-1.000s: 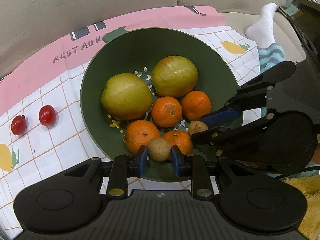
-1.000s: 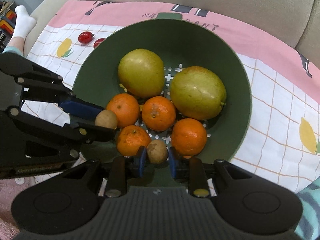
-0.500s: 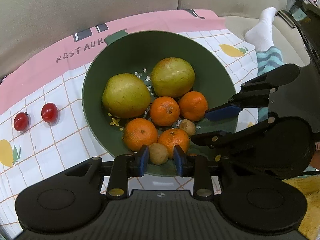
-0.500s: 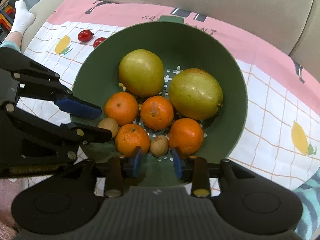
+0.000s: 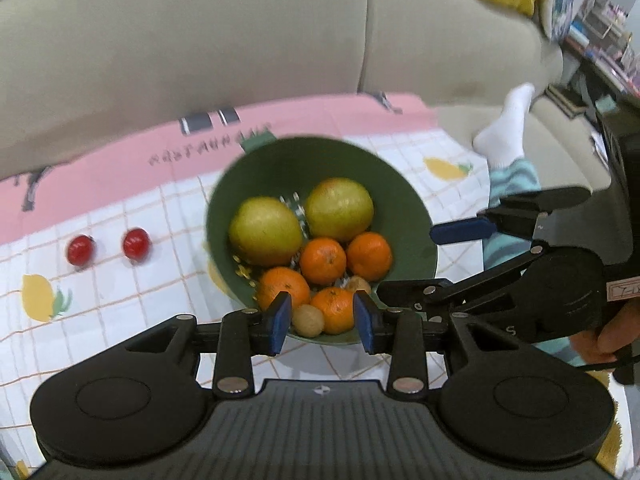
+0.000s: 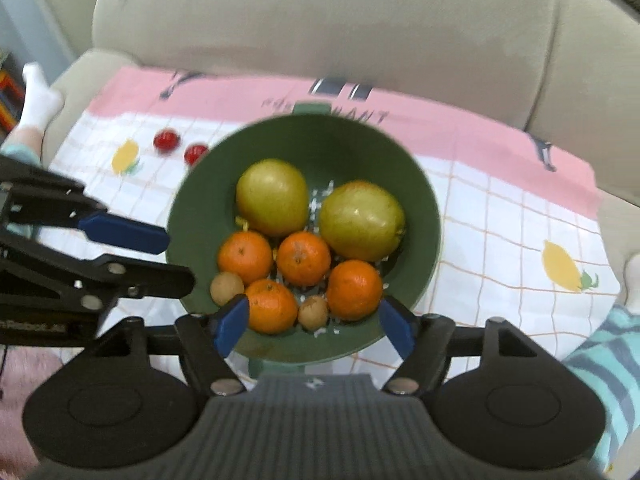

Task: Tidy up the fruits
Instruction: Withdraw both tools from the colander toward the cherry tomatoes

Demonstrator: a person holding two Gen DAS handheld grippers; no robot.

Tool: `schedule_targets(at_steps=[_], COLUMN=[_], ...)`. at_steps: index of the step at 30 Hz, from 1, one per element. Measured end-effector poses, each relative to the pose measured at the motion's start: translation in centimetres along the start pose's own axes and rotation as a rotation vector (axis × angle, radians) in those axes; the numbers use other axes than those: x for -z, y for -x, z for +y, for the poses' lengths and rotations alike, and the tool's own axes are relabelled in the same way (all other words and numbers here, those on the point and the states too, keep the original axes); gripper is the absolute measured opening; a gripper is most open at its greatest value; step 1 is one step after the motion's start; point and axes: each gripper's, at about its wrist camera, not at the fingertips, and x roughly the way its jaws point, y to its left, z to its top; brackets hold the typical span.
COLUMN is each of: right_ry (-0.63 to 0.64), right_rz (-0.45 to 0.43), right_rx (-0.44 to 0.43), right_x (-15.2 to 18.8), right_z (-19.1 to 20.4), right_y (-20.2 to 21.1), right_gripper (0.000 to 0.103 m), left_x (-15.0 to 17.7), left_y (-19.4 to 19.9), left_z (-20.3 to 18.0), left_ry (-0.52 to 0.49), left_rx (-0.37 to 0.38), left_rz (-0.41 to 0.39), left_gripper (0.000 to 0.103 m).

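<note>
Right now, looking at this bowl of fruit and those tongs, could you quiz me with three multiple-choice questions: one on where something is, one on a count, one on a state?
1. Where are the two red cherry tomatoes?
A. in the green bowl
B. on the checked cloth beside the bowl
C. on the sofa back

2. How many oranges lie in the green bowl?
A. two
B. four
C. six

3. How do the right tongs stand?
A. open, holding nothing
B. shut on an orange
C. shut on a pear

Answers:
1. B: both tomatoes rest on the cloth, outside the bowl's rim.
2. B: the right wrist view shows four oranges below the two pears.
3. A: the blue pads are spread wide and touch no fruit.
</note>
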Motion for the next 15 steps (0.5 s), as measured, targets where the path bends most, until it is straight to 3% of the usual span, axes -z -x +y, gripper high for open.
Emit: schedule_targets(at_steps=[5, 15], right_ry=[-0.093, -0.205], right_rz=[-0.100, -0.317], right_rx=[0.005, 0.027], right_x=[0.8, 3.5], right_z=[0.9, 6.3], right_y=[1.8, 3.3], right_gripper=[0.079, 0.080], left_x=[0.9, 4.3], left_y=[2.4, 6.1], left_z=[1.0, 5.0], left_ry=[0.022, 0.105], left_rx=[-0.051, -0.168], left_rz=[-0.076, -0.176], left_gripper=[0.043, 0.043])
